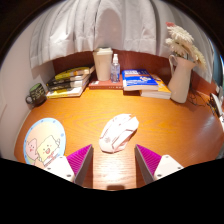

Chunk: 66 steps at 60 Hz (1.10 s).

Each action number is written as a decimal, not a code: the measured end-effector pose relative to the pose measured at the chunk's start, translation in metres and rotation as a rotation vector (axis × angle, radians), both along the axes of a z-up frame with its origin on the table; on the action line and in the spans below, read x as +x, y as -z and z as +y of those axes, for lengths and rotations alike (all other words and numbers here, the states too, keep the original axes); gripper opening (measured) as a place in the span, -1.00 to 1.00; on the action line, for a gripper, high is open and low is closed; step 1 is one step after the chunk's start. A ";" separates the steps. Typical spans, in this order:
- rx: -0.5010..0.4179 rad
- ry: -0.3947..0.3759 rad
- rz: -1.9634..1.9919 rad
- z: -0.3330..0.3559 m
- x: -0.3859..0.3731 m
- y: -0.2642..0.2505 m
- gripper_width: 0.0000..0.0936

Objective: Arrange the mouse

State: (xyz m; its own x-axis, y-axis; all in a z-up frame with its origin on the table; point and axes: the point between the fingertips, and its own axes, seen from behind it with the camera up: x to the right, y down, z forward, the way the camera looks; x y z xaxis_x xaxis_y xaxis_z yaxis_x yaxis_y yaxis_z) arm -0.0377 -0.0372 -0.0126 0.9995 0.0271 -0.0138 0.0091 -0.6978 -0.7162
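Mouse [119, 131], white and rounded, lies on a wooden desk [170, 128], and everything below is placed relative to it. It rests on the bare wood just ahead of the gripper [113, 158], slightly beyond the gap between the two fingers, touching neither.

Behind the mouse, pale curtains [100, 25] hang along the back of the desk. Far behind and to its right stands a white vase [179, 78] holding dried pale flowers [184, 42]. Behind and to its left lies a stack of books [70, 82] with yellow covers. To the left of the mouse, near the desk's front edge, sits a round coaster-like mat [43, 144] printed with cartoon figures. Directly behind and slightly right lies a blue-covered book [145, 84]. Straight behind stands a pale box [103, 63], with a small bottle [116, 69] just beside it.

Nearest the viewer, the gripper's fingers are spread wide, their magenta pads [80, 159] facing each other, holding nothing.
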 end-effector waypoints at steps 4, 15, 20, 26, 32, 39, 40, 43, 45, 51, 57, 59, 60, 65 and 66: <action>0.000 0.019 -0.014 0.024 -0.002 0.000 0.85; -0.016 0.068 -0.016 0.066 -0.003 0.000 0.68; -0.021 0.071 -0.021 0.075 -0.004 0.001 0.56; -0.019 0.073 -0.035 0.082 -0.005 0.001 0.35; -0.009 0.062 -0.043 0.087 -0.007 0.001 0.14; -0.007 0.053 -0.038 0.088 -0.008 0.002 0.00; -0.010 0.052 -0.038 0.088 -0.009 0.002 -0.02; -0.022 0.052 -0.039 0.088 -0.008 0.003 -0.06; -0.030 0.055 -0.035 0.088 -0.008 0.002 -0.12; -0.060 0.047 -0.010 0.085 -0.010 -0.003 -0.16; 0.015 0.009 -0.017 0.089 -0.012 -0.055 -0.15; 0.055 -0.006 -0.021 0.091 -0.014 -0.080 -0.15; 0.075 -0.014 -0.019 0.092 -0.016 -0.092 -0.15; 0.158 -0.031 -0.003 0.095 -0.024 -0.155 -0.15; 0.177 -0.033 -0.001 0.096 -0.027 -0.167 -0.15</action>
